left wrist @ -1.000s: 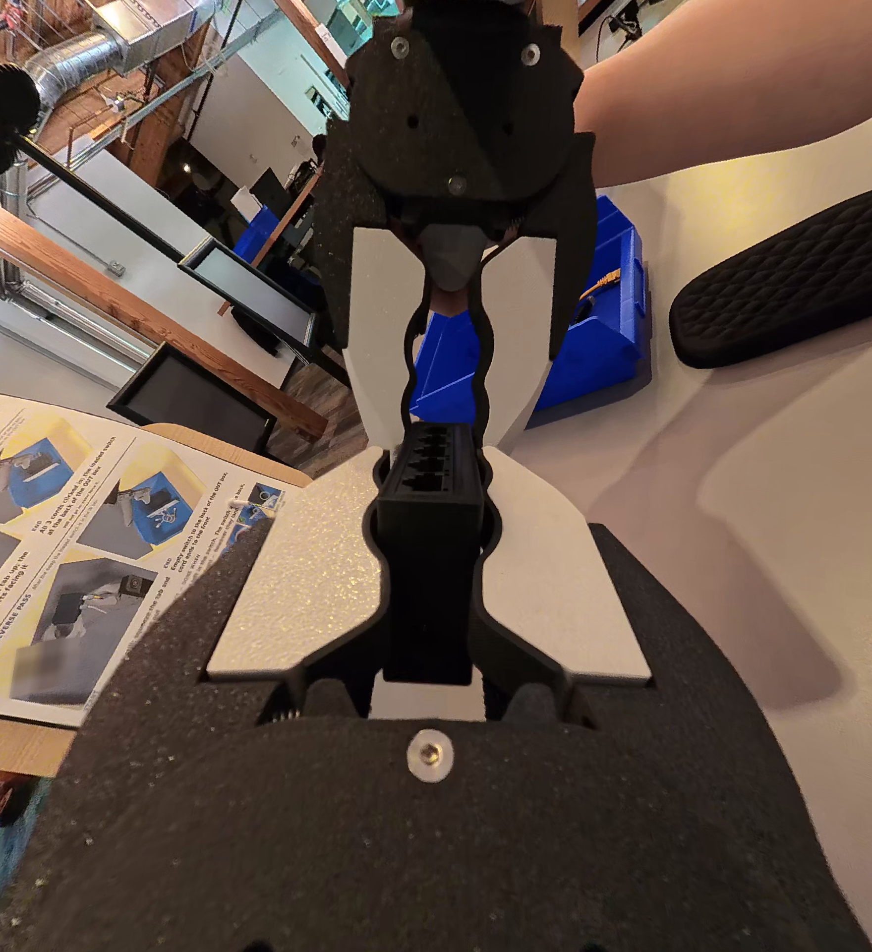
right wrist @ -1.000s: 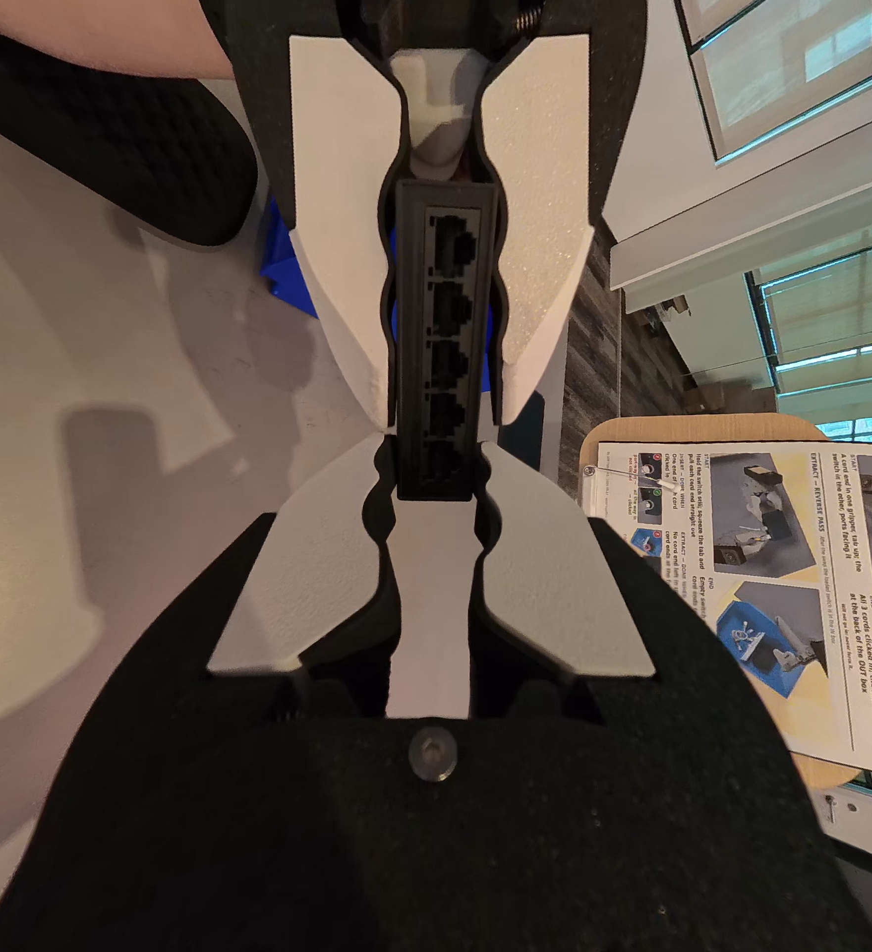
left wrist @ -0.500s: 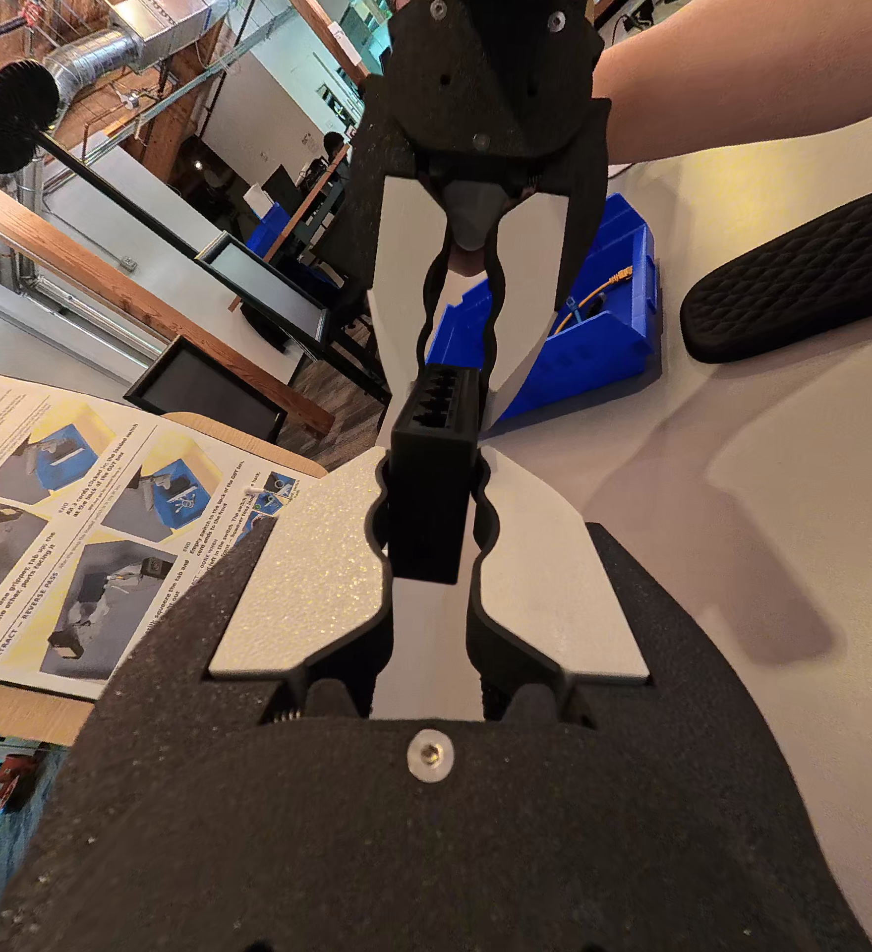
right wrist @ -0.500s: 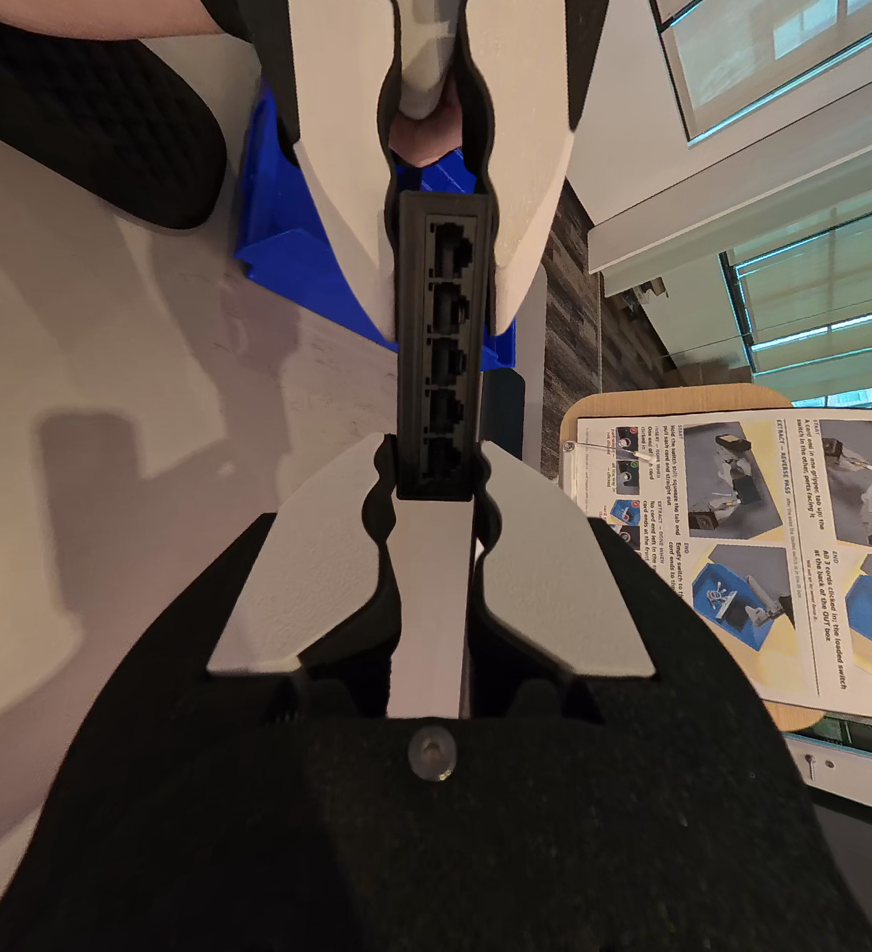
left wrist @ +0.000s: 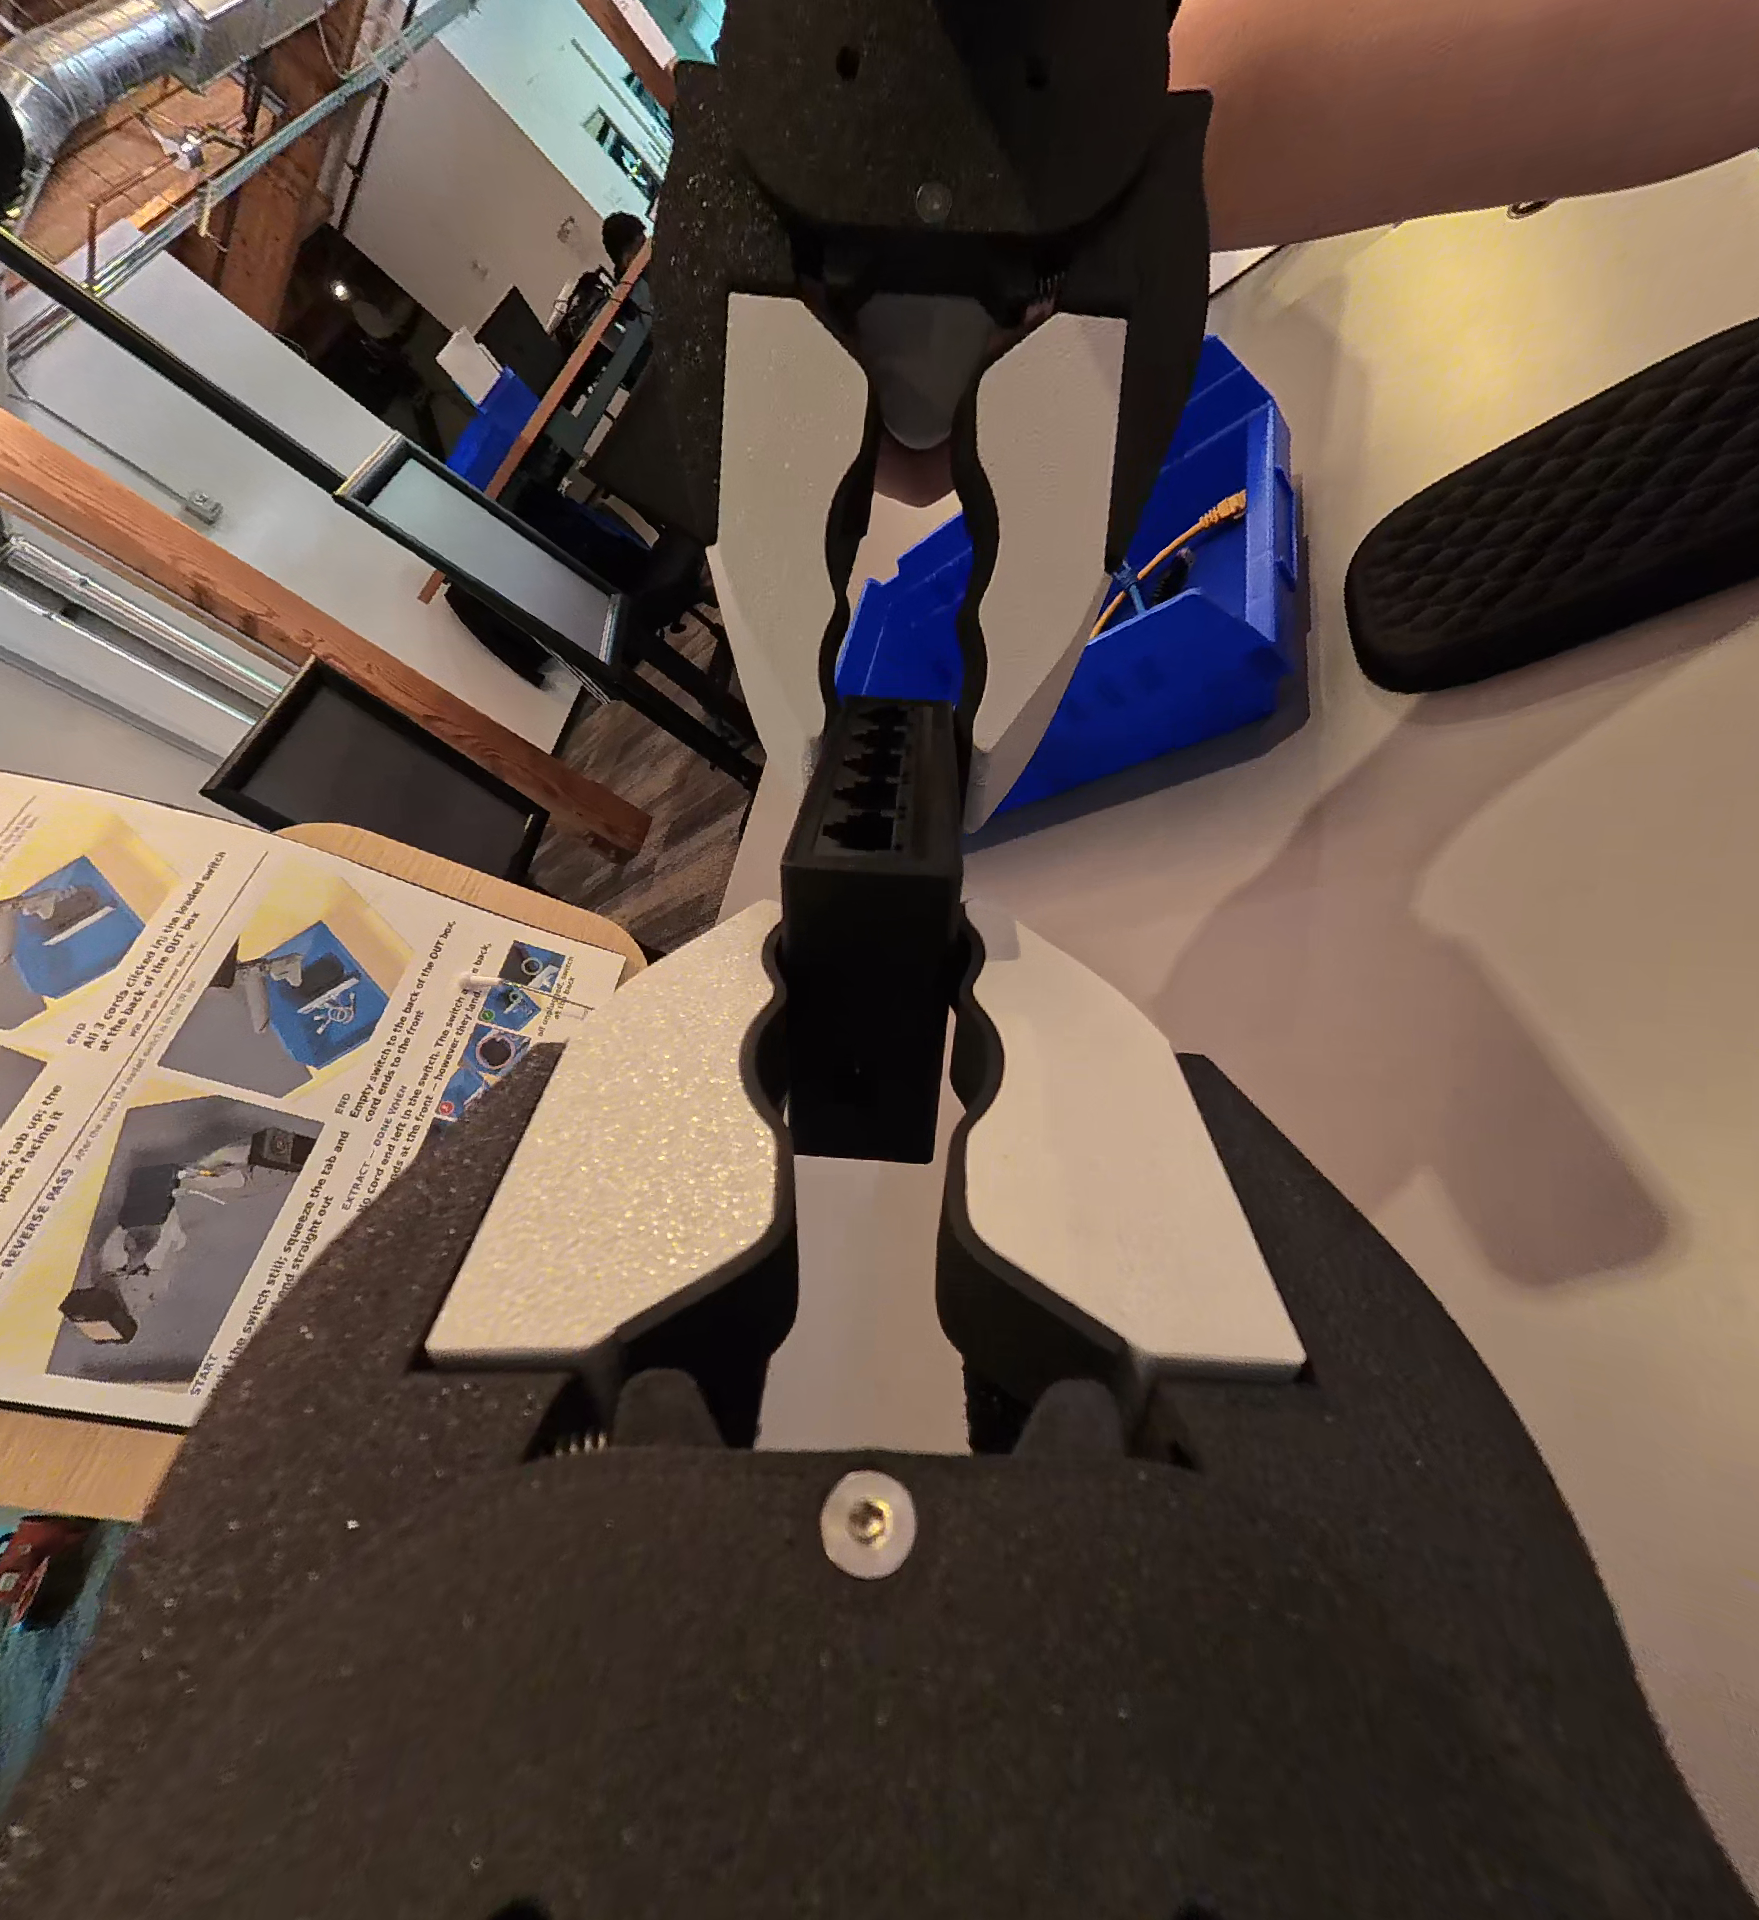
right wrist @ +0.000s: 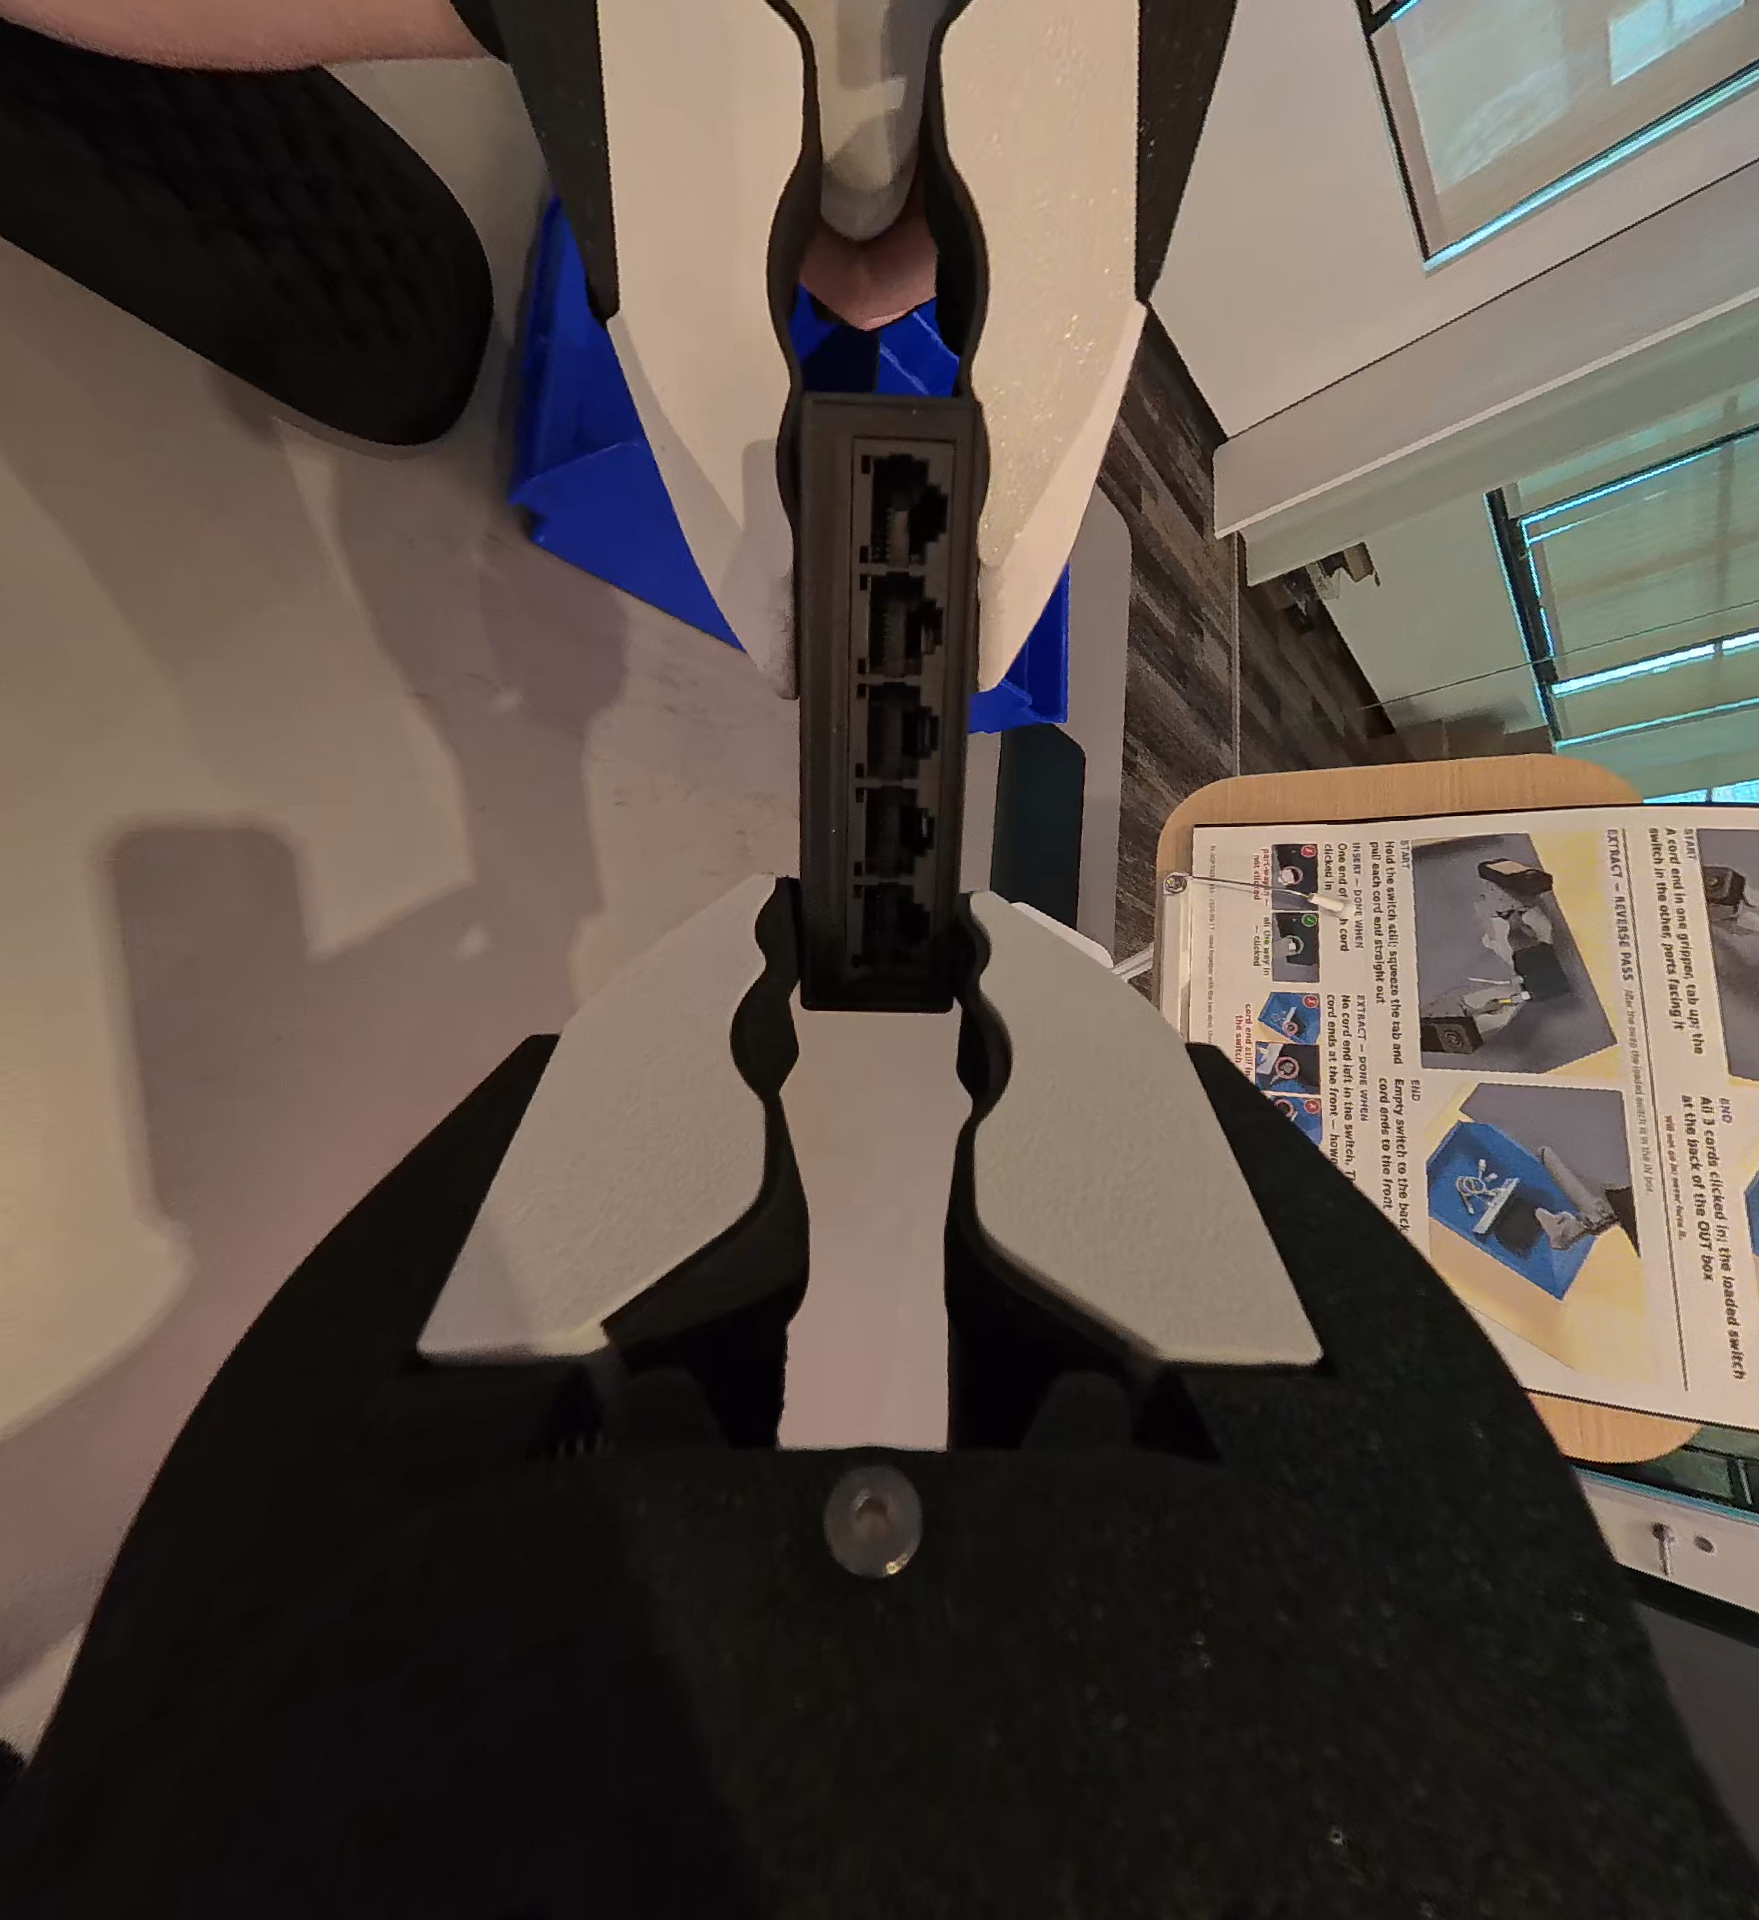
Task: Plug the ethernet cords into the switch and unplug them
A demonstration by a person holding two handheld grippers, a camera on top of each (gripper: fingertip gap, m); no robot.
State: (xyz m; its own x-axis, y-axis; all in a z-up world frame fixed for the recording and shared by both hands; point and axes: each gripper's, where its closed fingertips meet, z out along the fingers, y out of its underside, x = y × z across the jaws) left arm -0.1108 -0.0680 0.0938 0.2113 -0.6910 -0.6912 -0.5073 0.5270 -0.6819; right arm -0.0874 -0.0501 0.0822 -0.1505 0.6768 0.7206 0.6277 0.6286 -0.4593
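switch (right wrist: 880, 707) lengthwise btwn tongs, ports up

The black rectangular plastic switch (left wrist: 870, 977) sits further out toward the tips of the left gripper (left wrist: 870, 997) than a second ago, when its body reached deep between those jaws. The right gripper (left wrist: 906, 665), facing it, has pulled back: its white fingertips (left wrist: 1010, 717) now flank only the switch's far end, not most of its length. More of the blue plastic bin (left wrist: 1187, 665) shows behind.
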